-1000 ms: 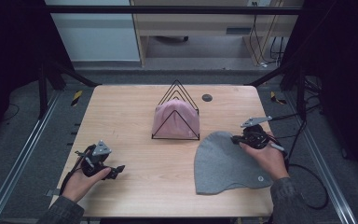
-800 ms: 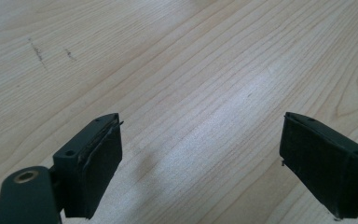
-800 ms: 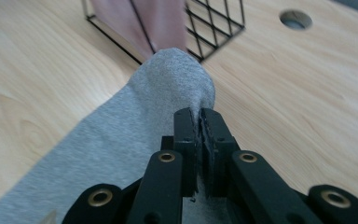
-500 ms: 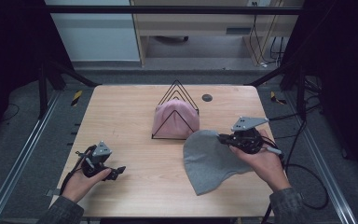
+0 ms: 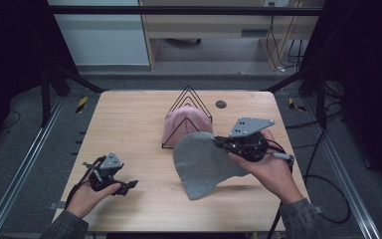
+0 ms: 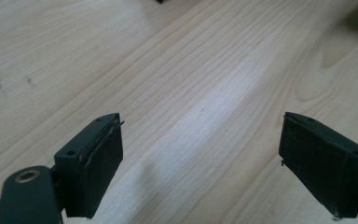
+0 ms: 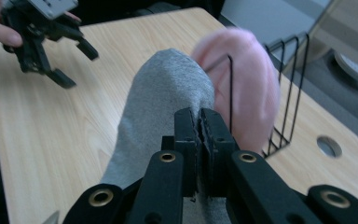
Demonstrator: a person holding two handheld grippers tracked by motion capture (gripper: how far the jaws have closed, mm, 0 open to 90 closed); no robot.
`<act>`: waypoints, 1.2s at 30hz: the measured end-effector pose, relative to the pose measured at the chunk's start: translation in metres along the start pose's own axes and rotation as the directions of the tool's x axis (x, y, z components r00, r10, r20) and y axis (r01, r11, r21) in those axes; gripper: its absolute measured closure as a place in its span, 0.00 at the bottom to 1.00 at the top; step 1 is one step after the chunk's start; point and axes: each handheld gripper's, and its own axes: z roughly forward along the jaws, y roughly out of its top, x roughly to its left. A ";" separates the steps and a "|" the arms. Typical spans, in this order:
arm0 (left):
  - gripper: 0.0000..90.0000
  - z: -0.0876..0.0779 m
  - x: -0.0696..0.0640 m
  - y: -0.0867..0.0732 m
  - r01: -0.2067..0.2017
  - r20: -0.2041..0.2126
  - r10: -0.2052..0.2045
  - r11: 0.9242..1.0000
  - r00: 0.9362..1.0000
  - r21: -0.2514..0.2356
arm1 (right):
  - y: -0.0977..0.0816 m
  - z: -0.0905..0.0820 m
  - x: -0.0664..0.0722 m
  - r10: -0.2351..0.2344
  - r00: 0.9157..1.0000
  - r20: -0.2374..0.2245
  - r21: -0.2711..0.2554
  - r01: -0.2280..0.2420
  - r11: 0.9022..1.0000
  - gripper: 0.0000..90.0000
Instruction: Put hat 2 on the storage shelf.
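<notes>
Light wood table on a dark metal frame, grey floor around it, pale cabinet and cables at the far wall.

Nearest edge, left: left gripper low over the boards, person's hand behind it, jaws spread wide with nothing between them. Left gripper view confirms: bare wood grain between the two black pads, no object in reach.

Mid table, right: right gripper lifted off the surface, jaws clamped tight on an edge of the grey beanie. Beanie hangs from the grip; whether its lower end still touches the boards can't be told. Its upper part is just in front of the rack.

Behind that: black wire rack, triangular dividers, standing upright at table centre. One pink beanie sits in it, between the wires. Which slot can't be told from above.

Far edge: round cable hole in the tabletop, right of the rack.

View differences:
- Right gripper view shows the clamp itself: pads closed with grey knit pinched between them, pink beanie just behind, a rack wire crossing its face, hole at right, left gripper far off top left.
- High view gives the layout: hands well apart, rack between and beyond them.
</notes>
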 end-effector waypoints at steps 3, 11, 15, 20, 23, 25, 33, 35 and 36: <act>0.14 -0.005 -0.007 0.007 -0.022 0.021 0.022 0.999 1.000 -0.025 | 0.008 0.001 0.006 -0.018 1.000 -0.011 -0.010 0.018 1.000 0.96; 0.15 -0.015 -0.022 0.035 -0.109 0.044 0.111 0.993 0.993 -0.054 | 0.043 0.020 0.027 -0.095 0.994 -0.060 -0.009 0.095 0.995 0.96; 0.18 -0.017 -0.025 0.047 -0.131 0.053 0.134 0.989 0.990 -0.065 | 0.054 0.028 0.034 -0.115 0.990 -0.076 -0.016 0.114 0.993 0.96; 0.19 -0.020 -0.027 0.059 -0.155 0.055 0.159 0.985 0.986 -0.070 | 0.069 0.031 0.043 -0.144 0.986 -0.087 -0.022 0.143 0.990 0.96; 0.19 -0.026 -0.026 0.070 -0.166 0.051 0.170 0.983 0.984 -0.084 | 0.077 0.030 0.046 -0.161 0.983 -0.089 -0.024 0.160 0.987 0.96; 0.20 -0.029 -0.026 0.073 -0.167 0.048 0.172 0.982 0.984 -0.091 | 0.083 0.028 0.047 -0.167 0.982 -0.089 -0.029 0.165 0.986 0.96; 0.20 -0.032 -0.025 0.082 -0.165 0.052 0.173 0.978 0.984 -0.127 | 0.095 0.025 0.051 -0.183 0.979 -0.093 -0.032 0.181 0.983 0.96; 0.21 -0.030 -0.025 0.083 -0.163 0.055 0.172 0.977 0.984 -0.134 | 0.096 0.026 0.052 -0.184 0.978 -0.094 -0.029 0.182 0.983 0.96; 0.22 -0.029 -0.025 0.084 -0.163 0.057 0.172 0.977 0.983 -0.139 | 0.096 0.027 0.053 -0.186 0.978 -0.098 -0.031 0.184 0.982 0.96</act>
